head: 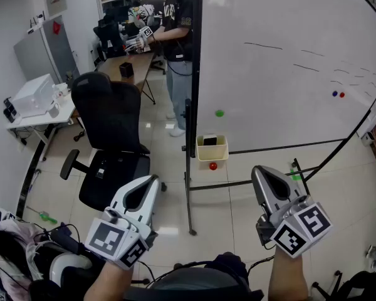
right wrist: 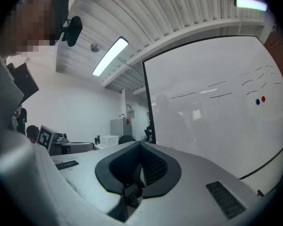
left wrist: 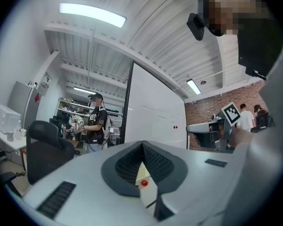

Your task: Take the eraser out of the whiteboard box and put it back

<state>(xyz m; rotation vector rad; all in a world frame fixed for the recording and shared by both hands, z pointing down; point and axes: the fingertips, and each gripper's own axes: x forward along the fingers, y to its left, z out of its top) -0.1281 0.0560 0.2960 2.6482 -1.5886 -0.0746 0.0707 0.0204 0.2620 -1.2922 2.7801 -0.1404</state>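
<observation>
Whiteboard (head: pixel 282 74): fills the upper right of the head view, on a black frame, with a few faint pen strokes.
Office chair (head: pixel 109 130): black, left of centre on the tiled floor, near the board's left edge.
Left tool (head: pixel 151 179): lower left, held level, jaws together and gripping nothing, well apart from the box.
Right tool (head: pixel 258 170): lower right, held level, jaws pressed together and gripping nothing.
Whiteboard box (head: pixel 212 152): cream, hung at the board's lower left corner, mid-frame between the two tools.
Eraser (head: pixel 210 141): dark, inside the box, its top showing at the rim.
Red round thing (head: pixel 213 165): small, just below the box.
</observation>
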